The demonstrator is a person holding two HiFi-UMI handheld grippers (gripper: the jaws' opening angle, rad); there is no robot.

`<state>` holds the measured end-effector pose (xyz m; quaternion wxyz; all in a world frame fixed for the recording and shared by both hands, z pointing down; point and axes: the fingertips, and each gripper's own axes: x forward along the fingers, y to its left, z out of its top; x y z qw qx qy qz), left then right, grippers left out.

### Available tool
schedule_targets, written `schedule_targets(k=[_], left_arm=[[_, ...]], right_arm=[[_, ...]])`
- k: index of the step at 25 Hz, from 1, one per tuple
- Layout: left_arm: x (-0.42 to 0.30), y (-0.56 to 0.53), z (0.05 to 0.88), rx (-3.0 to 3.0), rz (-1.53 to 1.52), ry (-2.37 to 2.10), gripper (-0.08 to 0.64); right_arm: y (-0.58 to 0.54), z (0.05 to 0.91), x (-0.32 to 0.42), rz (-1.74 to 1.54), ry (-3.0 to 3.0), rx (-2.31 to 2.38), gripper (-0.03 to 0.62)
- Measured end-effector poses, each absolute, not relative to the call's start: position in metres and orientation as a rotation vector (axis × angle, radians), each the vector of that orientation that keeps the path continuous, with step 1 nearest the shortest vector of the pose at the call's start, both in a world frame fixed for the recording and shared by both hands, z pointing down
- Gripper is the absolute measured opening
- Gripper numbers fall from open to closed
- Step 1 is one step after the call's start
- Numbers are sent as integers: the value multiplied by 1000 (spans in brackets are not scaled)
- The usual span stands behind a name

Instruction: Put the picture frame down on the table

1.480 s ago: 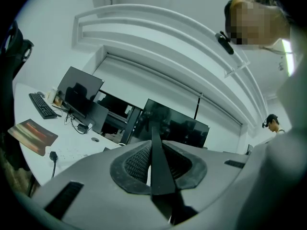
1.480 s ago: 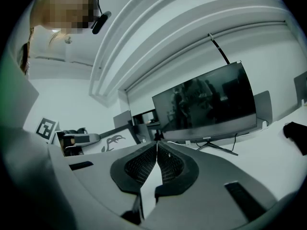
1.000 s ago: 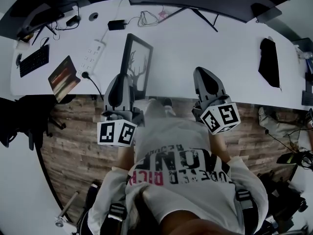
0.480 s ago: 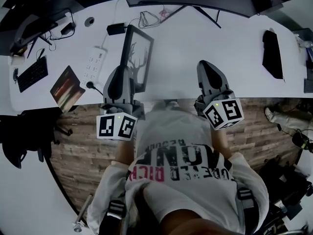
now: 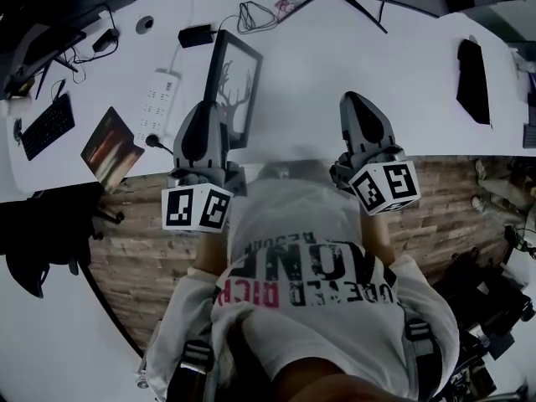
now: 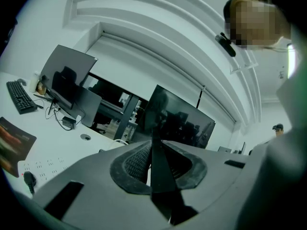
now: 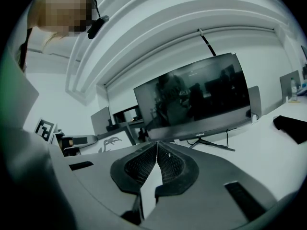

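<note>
**Black frame upright in the left gripper, over the white table**

Black-edged and standing on its side, the picture frame point(image 5: 234, 86) with its bare-tree print rises over the white table point(image 5: 318, 82), close to the table's near edge. Whether its lower edge touches the tabletop cannot be told.

The left gripper point(image 5: 209, 114) reaches out from the person's body across the table edge. It points almost level, with its marker cube point(image 5: 197, 208) towards the person. Its jaws are clamped on the frame, which shows edge-on as a dark wedge between the ribbed pads in the left gripper view.

The right gripper point(image 5: 356, 103) lies parallel, well apart to the frame's right, and also points a little below level. Its jaws are closed, tips meeting, with nothing held between them.

A white power strip point(image 5: 159, 95) lies just left of the left gripper, with a plug point(image 5: 152, 141) at its near end. Farther left are a dark card with a reddish print point(image 5: 107, 147) and a keyboard point(image 5: 46, 126). Beyond the frame sit a black adapter point(image 5: 194, 36), a coil of cable point(image 5: 255, 15) and a large monitor point(image 7: 192, 99). A flat black object point(image 5: 473, 69) rests on the table far to the right. Wood-pattern floor point(image 5: 126, 249) shows below the table edge.
</note>
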<state>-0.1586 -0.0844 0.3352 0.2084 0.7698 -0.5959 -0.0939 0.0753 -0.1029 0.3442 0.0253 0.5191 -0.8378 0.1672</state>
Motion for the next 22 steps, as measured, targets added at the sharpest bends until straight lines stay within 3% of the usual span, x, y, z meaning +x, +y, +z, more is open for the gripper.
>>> schedule_targets(k=[22], left_arm=[[-126, -93, 320, 2125, -288, -1726, 64]], right_arm=[[-129, 322, 106, 483, -2694, 1579, 2]])
